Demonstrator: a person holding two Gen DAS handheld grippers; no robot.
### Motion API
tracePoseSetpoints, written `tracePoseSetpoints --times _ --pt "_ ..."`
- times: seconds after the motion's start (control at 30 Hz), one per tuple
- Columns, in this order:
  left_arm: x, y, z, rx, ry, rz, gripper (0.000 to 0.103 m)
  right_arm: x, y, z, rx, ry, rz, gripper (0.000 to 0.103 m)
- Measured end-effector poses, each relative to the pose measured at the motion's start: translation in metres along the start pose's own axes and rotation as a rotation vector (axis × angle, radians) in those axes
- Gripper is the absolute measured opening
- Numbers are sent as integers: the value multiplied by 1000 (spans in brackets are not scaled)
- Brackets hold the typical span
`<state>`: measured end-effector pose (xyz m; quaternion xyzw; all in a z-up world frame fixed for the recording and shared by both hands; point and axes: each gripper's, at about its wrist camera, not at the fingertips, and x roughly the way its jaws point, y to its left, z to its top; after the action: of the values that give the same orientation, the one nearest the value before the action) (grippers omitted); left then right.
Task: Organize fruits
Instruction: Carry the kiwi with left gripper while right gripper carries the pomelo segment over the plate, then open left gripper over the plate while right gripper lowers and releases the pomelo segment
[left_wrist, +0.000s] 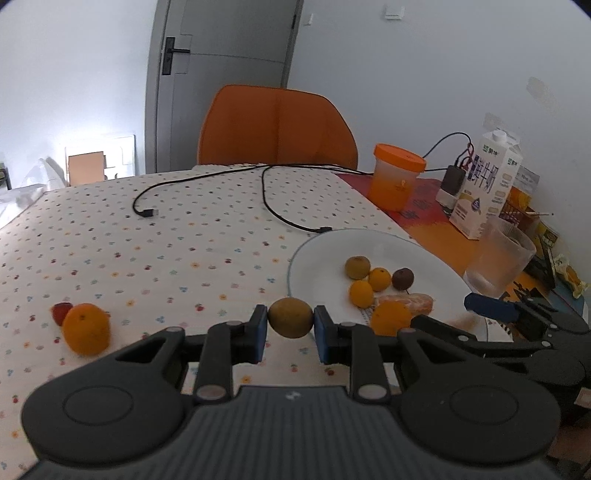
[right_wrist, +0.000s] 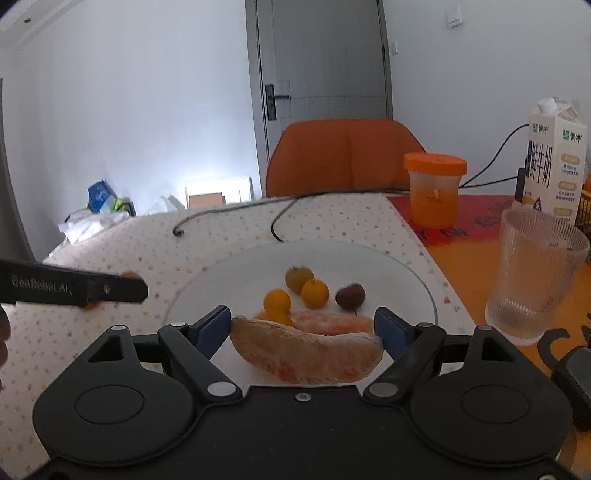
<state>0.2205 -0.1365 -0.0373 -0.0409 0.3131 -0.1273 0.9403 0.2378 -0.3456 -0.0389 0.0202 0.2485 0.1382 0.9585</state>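
Observation:
My left gripper (left_wrist: 290, 325) is shut on a small olive-brown round fruit (left_wrist: 290, 318), held just above the cloth at the near-left rim of the white plate (left_wrist: 321, 254). The plate holds a similar brown fruit (left_wrist: 357, 267), two kumquats (left_wrist: 379, 278), a dark red-brown fruit (left_wrist: 402, 278) and a peeled segment (left_wrist: 417, 303). An orange (left_wrist: 86, 329) and a red fruit (left_wrist: 61, 312) lie on the cloth at left. My right gripper (right_wrist: 304, 338) is shut on a peeled pomelo segment (right_wrist: 306, 350) over the plate's near part (right_wrist: 229, 273).
A ribbed glass (right_wrist: 535, 273), an orange-lidded jar (right_wrist: 434, 190) and a milk carton (right_wrist: 554, 158) stand to the right of the plate. Black cables (left_wrist: 207, 181) lie across the flowered tablecloth. An orange chair (left_wrist: 277, 125) is behind the table.

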Motion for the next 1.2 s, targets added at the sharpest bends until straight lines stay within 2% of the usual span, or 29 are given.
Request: tracePoseSetpoints --times 0.43,0.53,0.83,1.1,1.2 --pt "11 -24 1 43 25 -62 26 -8 -12 -3 31 -2 -2 86" --pt "9 -24 1 41 23 -50 29 -8 -12 -2 33 -4 0 86" --pt "-2 2 1 -14 15 10 31 -8 -2 -2 21 -1 21 86" --pt "-17 21 -5 -36 -5 54 48 -10 9 2 8 0 30 87" --pt "-22 27 -6 -25 -19 80 59 -11 16 3 -3 1 32 90"
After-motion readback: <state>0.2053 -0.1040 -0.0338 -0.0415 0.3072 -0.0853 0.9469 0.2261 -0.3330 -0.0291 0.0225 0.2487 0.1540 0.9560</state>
